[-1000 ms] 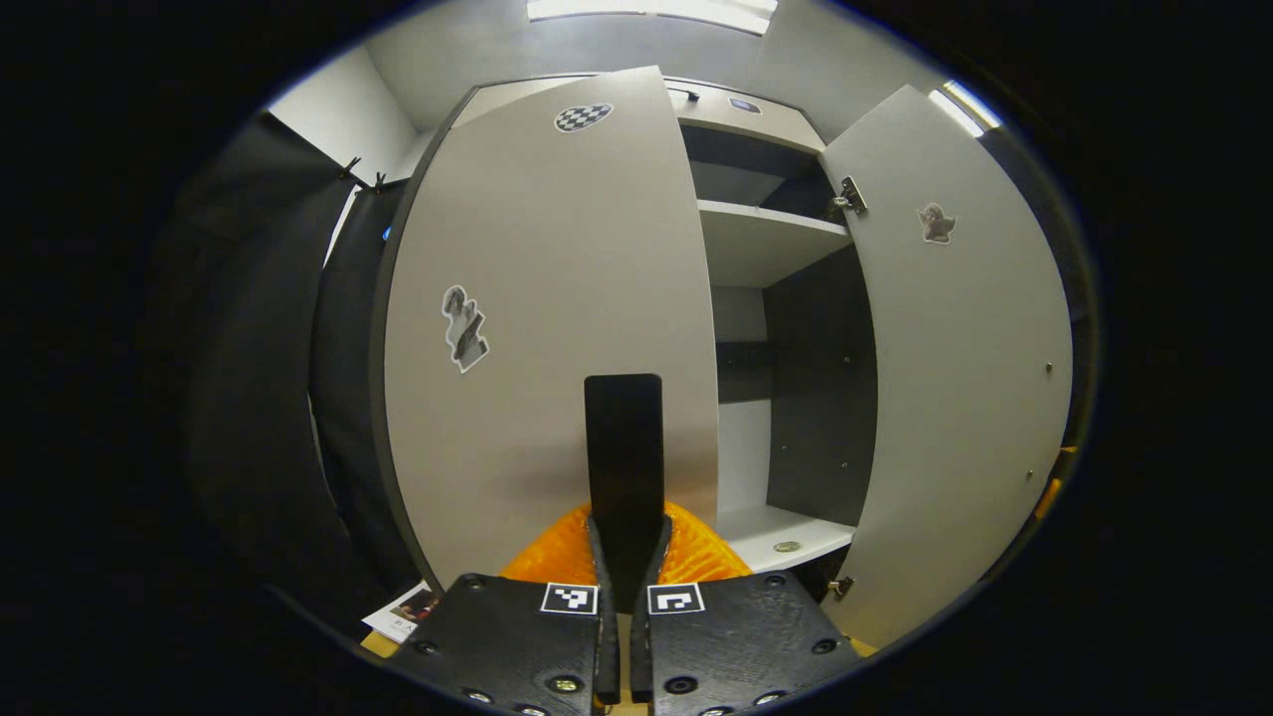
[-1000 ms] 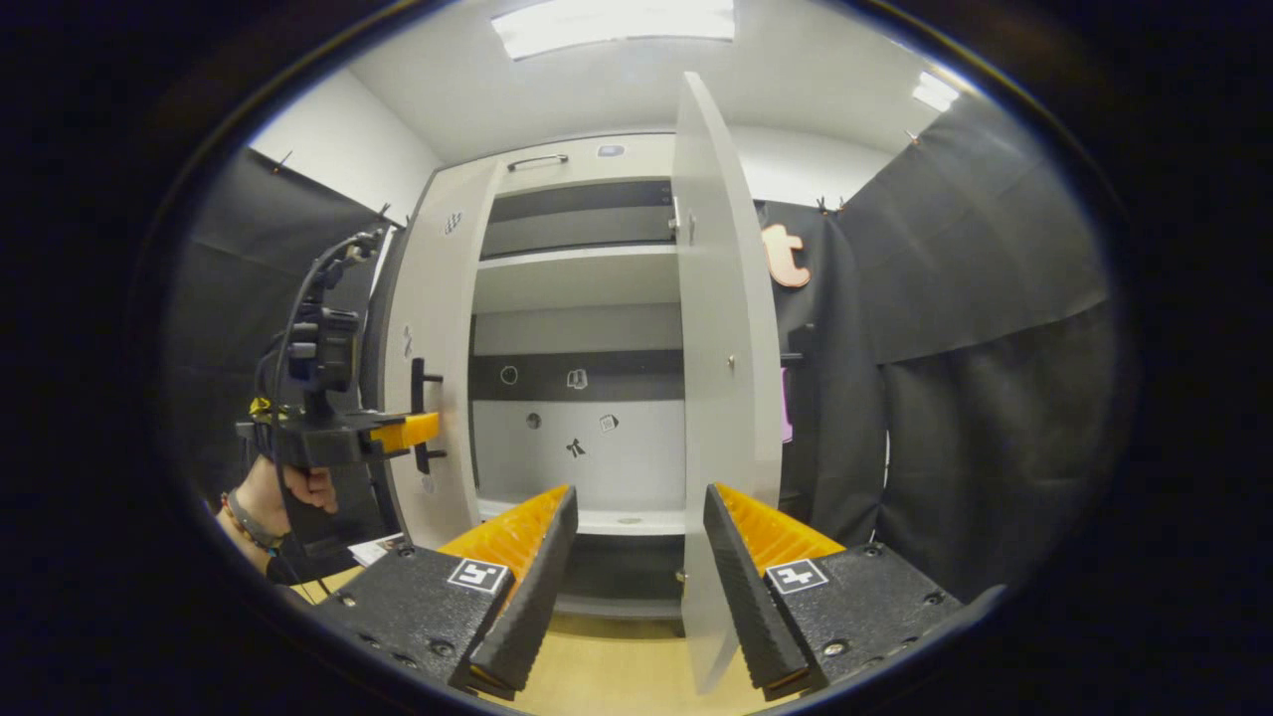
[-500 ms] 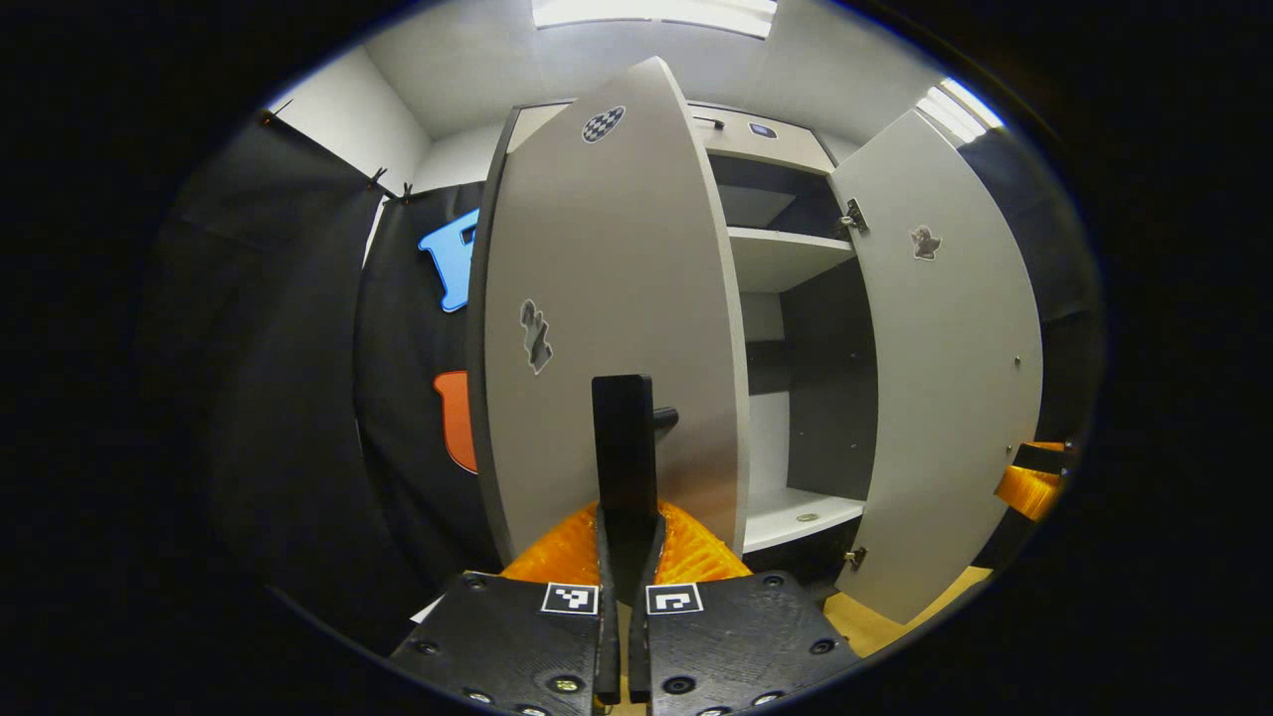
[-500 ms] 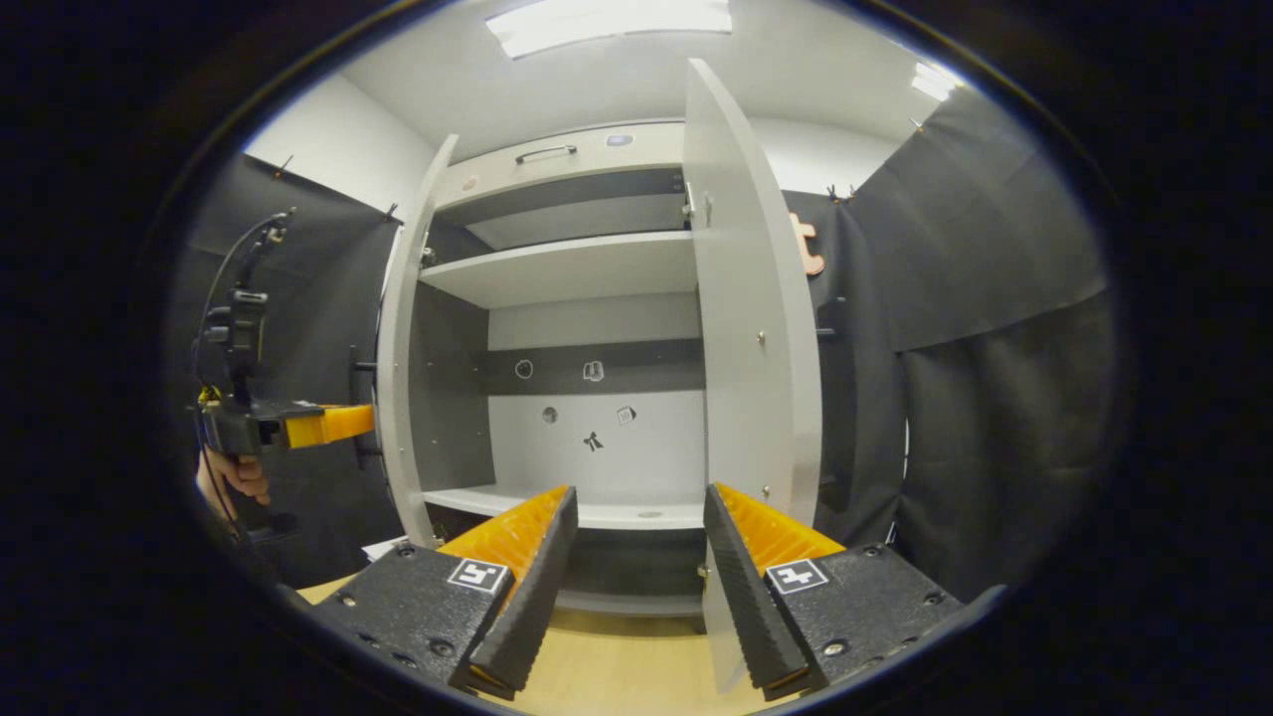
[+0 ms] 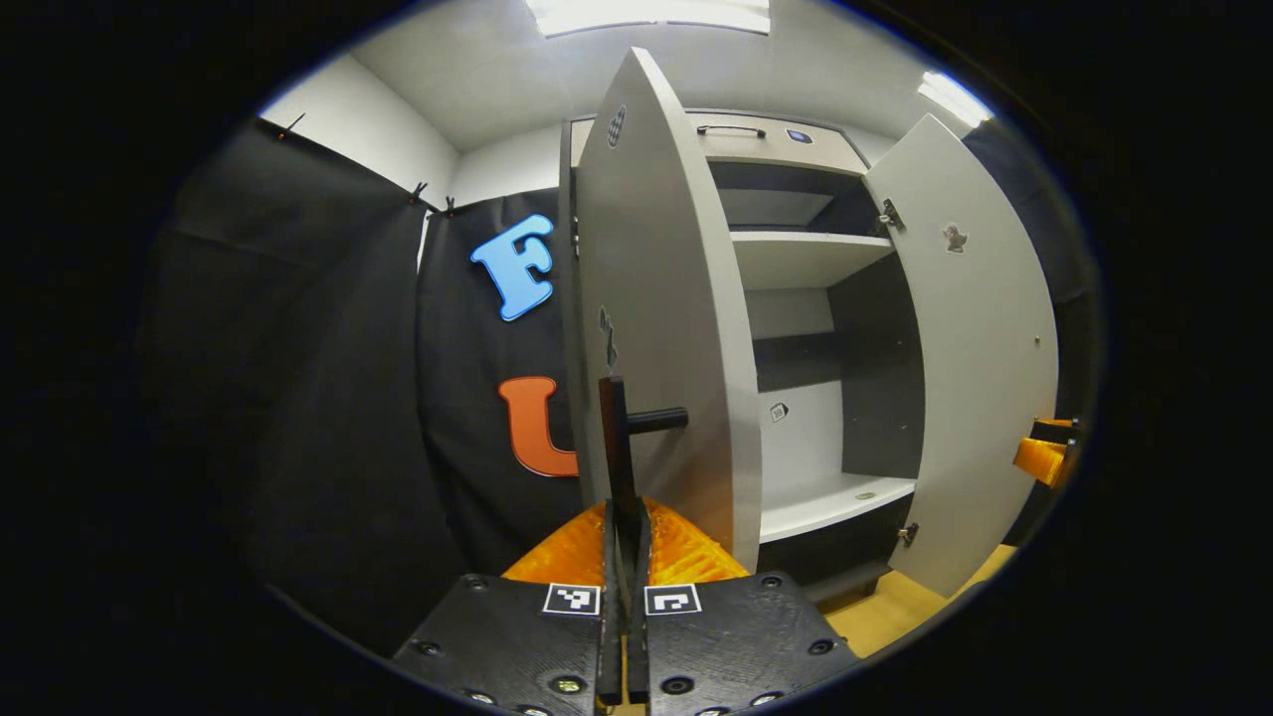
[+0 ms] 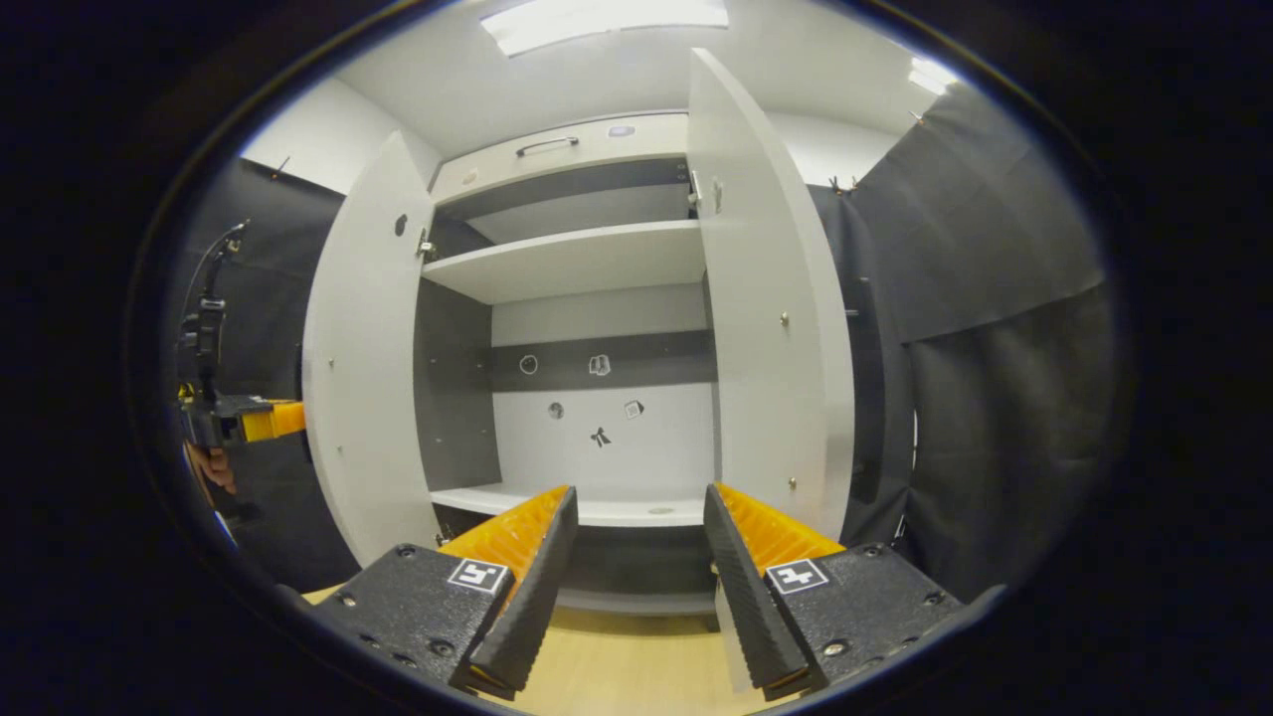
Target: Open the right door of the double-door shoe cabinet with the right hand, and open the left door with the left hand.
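- The shoe cabinet [image 6: 597, 298] stands straight ahead of my right fingers with both doors swung wide; its grey shelf sits high above them and the bottom board lies just beyond their tips.
- The right door [image 6: 766, 298] rises just above and beyond my right-hand finger in the right gripper view, turned so I see its inner face. In the left gripper view the same door [image 5: 980, 348] is well off to the right of my left fingers.
- The left door [image 5: 661, 298] is directly above and ahead of my left fingers, nearly edge-on to me. In the right gripper view it [image 6: 368, 358] stands up and to the left of my right fingers, inner face showing.
- My left gripper [image 5: 625, 557] has its fingers pressed together on the black door handle [image 5: 619, 447], which runs upright out from between them, its short post reaching right to the door face.
- That same gripper [image 6: 264, 420] shows far to the left of my right fingers, behind the left door's edge, with the hand [image 6: 211, 465] that holds it below.
- My right gripper [image 6: 636, 537] has its fingers spread wide with nothing between them; they hang apart from the cabinet, over the pale wooden floor [image 6: 627, 676].
- Small stickers [image 6: 599, 435] dot the back wall, just above the gap between my right fingers.
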Demonstrator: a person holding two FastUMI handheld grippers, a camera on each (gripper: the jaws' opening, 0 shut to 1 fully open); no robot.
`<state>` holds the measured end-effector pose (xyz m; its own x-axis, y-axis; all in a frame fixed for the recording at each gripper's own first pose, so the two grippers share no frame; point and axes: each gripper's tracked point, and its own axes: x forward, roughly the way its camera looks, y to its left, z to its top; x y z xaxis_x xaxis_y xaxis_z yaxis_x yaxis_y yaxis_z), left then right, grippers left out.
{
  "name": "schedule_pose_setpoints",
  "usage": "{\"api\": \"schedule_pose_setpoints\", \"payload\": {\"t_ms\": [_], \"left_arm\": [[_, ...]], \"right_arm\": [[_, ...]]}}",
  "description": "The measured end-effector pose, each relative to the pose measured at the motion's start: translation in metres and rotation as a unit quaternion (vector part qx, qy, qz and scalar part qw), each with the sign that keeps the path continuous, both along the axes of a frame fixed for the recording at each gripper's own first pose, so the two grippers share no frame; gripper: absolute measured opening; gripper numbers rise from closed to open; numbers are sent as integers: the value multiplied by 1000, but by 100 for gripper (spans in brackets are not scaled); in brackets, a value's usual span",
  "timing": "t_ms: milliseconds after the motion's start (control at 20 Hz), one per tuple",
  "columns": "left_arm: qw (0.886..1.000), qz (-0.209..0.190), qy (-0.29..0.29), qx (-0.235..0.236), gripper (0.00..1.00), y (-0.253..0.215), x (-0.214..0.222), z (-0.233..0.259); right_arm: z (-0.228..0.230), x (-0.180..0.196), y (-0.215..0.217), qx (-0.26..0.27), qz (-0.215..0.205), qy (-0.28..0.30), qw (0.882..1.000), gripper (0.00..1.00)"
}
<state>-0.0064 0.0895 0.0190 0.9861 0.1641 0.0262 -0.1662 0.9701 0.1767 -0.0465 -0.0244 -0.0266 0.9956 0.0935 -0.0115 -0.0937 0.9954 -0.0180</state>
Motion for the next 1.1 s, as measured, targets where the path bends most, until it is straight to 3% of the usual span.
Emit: {"api": "schedule_pose_setpoints", "payload": {"t_ms": [50, 100, 150, 250, 700, 950, 1100], "left_arm": [[1000, 10, 2, 0, 2, 10, -3, 0], [1000, 21, 1, -2, 12, 20, -5, -2], [999, 34, 1, -2, 2, 32, -8, -1], [999, 20, -6, -39, 0, 44, -7, -2], [999, -27, 3, -42, 0, 61, -11, -3], [1000, -12, 14, -11, 0, 69, -59, -3], [997, -65, 15, -50, 0, 22, -74, -8]], "right_arm": [[0, 0, 2, -1, 0, 1, 1000, 80], [0, 1, 3, -2, 0, 1, 1000, 80], [0, 1, 4, -3, 1, 1, 1000, 80], [-1, 1, 7, -6, 4, 0, 1000, 80], [2, -3, 31, -36, 16, -4, 999, 80], [-1, -2, 38, -33, 20, -1, 999, 80], [-11, 3, 42, -32, 22, 13, 999, 80]]}}
